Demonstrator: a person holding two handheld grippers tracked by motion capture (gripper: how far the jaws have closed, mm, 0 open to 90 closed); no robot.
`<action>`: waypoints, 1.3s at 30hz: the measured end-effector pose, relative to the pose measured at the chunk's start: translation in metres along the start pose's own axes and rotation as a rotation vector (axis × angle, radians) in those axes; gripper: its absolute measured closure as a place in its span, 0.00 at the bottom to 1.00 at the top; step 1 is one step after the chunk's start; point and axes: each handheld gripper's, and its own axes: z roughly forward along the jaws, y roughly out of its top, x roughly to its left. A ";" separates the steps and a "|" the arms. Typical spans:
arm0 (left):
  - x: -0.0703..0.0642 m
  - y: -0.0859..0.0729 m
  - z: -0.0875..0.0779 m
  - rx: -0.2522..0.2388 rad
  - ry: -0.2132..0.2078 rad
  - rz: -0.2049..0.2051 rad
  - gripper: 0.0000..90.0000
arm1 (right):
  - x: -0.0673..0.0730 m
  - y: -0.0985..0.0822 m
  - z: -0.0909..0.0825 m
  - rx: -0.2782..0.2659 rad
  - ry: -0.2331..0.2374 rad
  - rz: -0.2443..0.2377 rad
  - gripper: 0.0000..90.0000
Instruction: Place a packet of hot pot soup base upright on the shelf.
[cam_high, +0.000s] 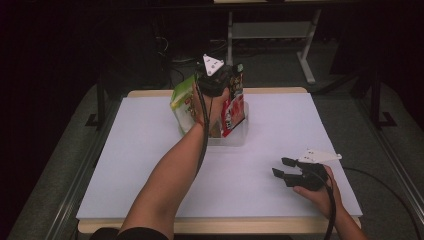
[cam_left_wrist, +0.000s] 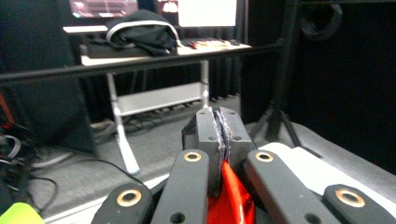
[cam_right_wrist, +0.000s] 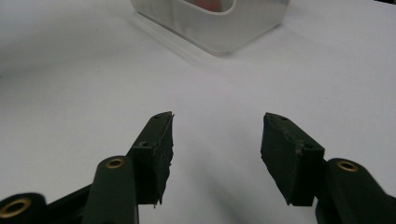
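Observation:
My left gripper (cam_high: 227, 75) is up over the clear plastic container (cam_high: 236, 138) at the back middle of the table. Its jaws are shut on the top edge of a red snack bag (cam_high: 234, 107), which hangs down into the container. In the left gripper view the red bag (cam_left_wrist: 232, 200) is pinched between the closed pads of that gripper (cam_left_wrist: 219, 123). A green bag (cam_high: 182, 102) leans at the container's left side. My right gripper (cam_high: 279, 167) rests low at the front right, open with nothing between its jaws (cam_right_wrist: 217, 140), and points toward the container (cam_right_wrist: 219, 28).
The white tabletop (cam_high: 150, 165) spreads wide around the container. Behind the table stands a white-legged desk (cam_high: 305, 55) with dark clothing (cam_left_wrist: 140, 30) on it. Black frame posts (cam_left_wrist: 282, 70) rise beyond the table's far edge, and cables lie on the grey floor.

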 end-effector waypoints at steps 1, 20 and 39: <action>-0.001 -0.002 0.001 0.005 -0.012 -0.010 0.98 | 0.000 0.000 0.000 -0.002 0.001 -0.002 0.48; -0.001 -0.032 -0.019 -0.040 -0.151 0.046 0.97 | 0.004 0.000 0.004 0.013 0.011 -0.018 0.48; 0.013 -0.049 -0.038 -0.090 -0.205 0.068 0.96 | 0.007 0.002 0.009 0.029 0.024 -0.026 0.47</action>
